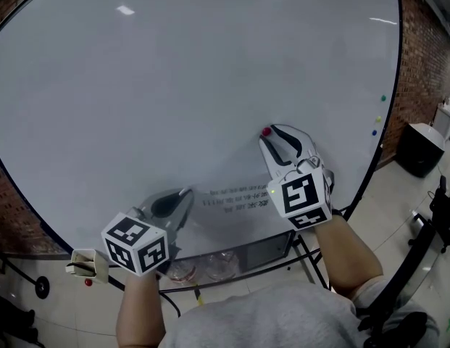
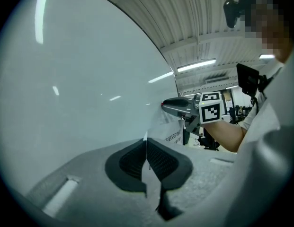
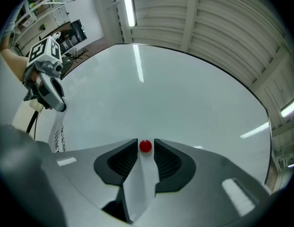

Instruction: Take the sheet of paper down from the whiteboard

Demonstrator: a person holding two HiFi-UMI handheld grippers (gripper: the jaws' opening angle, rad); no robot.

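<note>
The white sheet of paper (image 1: 235,198) with printed lines lies against the whiteboard (image 1: 174,85), low in the middle. A small red magnet (image 1: 266,131) sits at the sheet's upper right corner. My right gripper (image 1: 269,138) is open, its jaws standing on either side of the magnet (image 3: 145,146) with a slight gap on each side. My left gripper (image 1: 185,194) is shut on the sheet's left edge, which shows as a thin white line (image 2: 147,151) between the pads. The left gripper view also has the paper (image 2: 173,132) and the right gripper (image 2: 171,106).
Three small coloured magnets (image 1: 378,117) dot the board's right edge. Below the board, its tray (image 1: 239,256) holds clear items, and a pale object (image 1: 85,264) hangs at lower left. A black bin (image 1: 420,148) and a brick wall (image 1: 420,42) stand to the right.
</note>
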